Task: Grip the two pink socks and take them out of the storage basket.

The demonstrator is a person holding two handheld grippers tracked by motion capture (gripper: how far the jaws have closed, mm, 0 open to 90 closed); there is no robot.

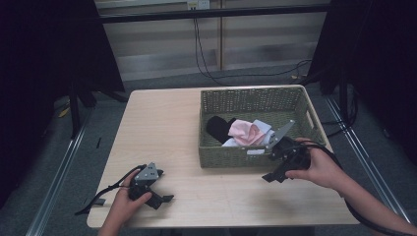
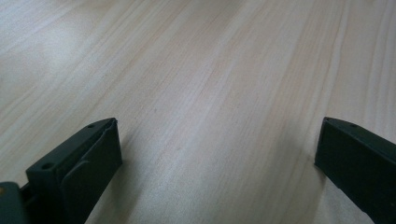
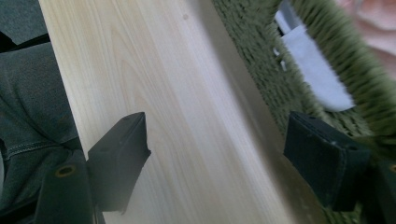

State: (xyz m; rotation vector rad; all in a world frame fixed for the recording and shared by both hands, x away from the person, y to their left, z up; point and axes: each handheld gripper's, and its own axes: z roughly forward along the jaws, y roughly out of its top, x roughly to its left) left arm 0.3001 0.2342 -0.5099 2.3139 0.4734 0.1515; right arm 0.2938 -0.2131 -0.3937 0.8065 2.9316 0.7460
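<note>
We see the right gripper (image 1: 273, 173) just outside the basket (image 1: 231, 158), fingers apart; the clothes (image 1: 244, 132) inside are half hidden by its wall. Left gripper (image 1: 162, 196) rests on the table (image 1: 162, 128), fingers apart.

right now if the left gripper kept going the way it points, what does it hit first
Most likely the bare wooden table: the left gripper has open jaws angled down at the tabletop with nothing between them, though its height above the table is unclear.

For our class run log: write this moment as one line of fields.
left gripper: open, low over table | right gripper: open, beside basket front wall | basket: black, pink, white clothes inside | held: nothing
</note>
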